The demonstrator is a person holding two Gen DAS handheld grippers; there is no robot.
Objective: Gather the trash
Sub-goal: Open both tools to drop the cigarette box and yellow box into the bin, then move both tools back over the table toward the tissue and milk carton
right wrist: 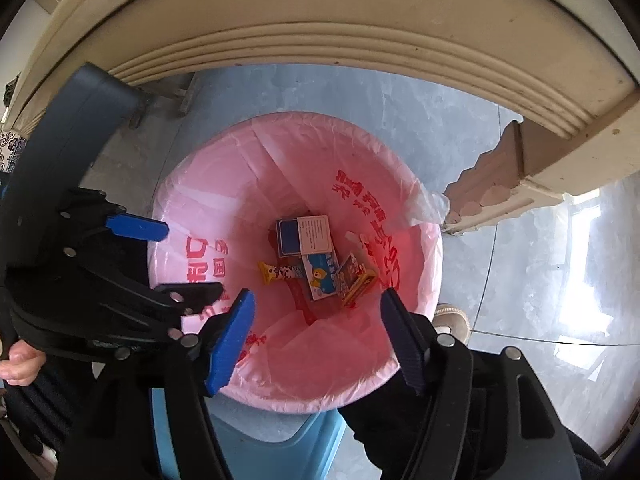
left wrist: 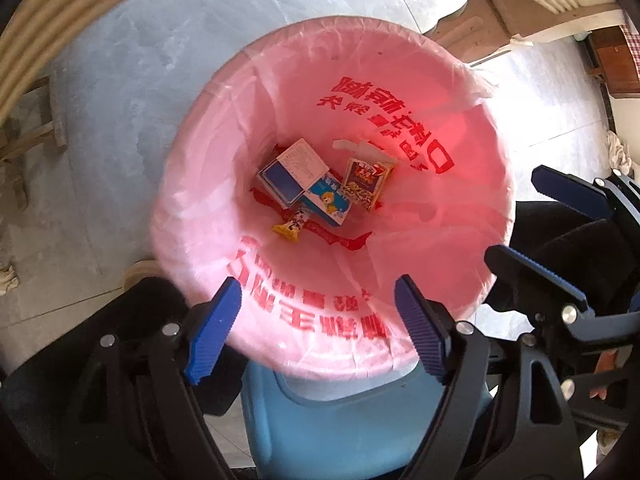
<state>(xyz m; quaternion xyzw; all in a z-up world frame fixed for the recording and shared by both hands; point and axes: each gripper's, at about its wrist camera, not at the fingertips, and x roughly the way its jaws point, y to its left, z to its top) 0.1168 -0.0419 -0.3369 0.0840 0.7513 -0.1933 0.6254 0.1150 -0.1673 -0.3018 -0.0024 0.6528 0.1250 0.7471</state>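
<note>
I hold both grippers pointing down over the bin (left wrist: 496,216) so whatever I let go falls into its pink bag (left wrist: 224,184). The left gripper (left wrist: 316,320) and right gripper (right wrist: 316,344) both stand apart with nothing between their fingers. The trash lies mid-frame at the bag's bottom: a blue-and-white box (left wrist: 290,174), a bear carton (left wrist: 328,202), a snack packet (left wrist: 366,184). The bag's red Chinese print isn't readable to me.
</note>
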